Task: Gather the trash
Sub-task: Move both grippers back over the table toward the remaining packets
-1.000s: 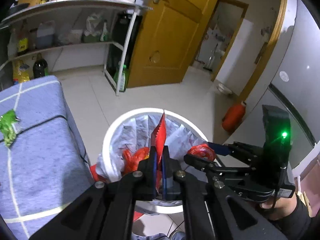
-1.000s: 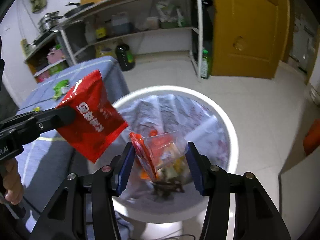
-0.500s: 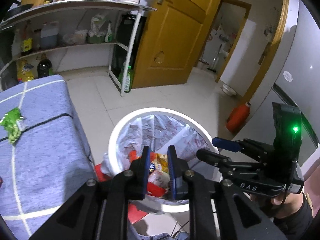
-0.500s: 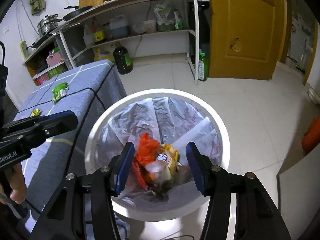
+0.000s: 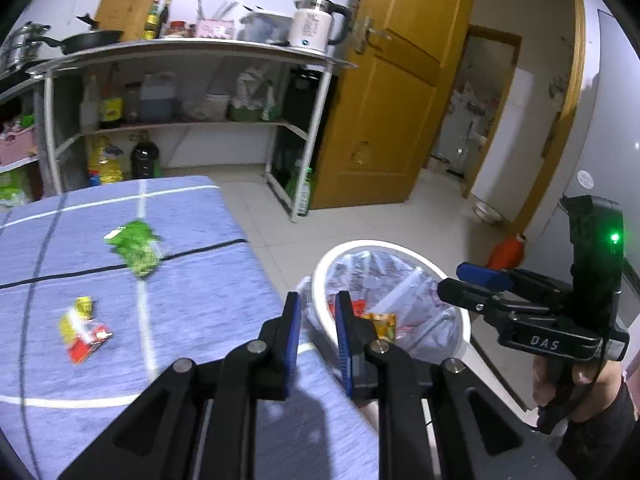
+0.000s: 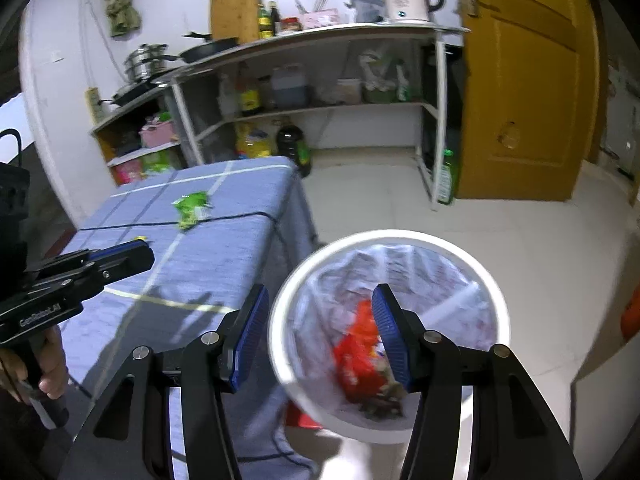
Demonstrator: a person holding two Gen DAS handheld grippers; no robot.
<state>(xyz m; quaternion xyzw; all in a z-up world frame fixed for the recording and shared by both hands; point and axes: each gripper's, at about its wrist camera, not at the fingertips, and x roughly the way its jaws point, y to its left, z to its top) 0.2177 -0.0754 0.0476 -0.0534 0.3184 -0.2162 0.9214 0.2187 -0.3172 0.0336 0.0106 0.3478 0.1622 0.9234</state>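
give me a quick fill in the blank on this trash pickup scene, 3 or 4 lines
1. The green wrapper lies on the ____ tablecloth.
2. The trash bin standing on the floor has a ____ rim.
3. The left tool holds ____ between its fingers.
4. On the top shelf beside the door stands a white ____.

Missing words: blue; white; nothing; kettle
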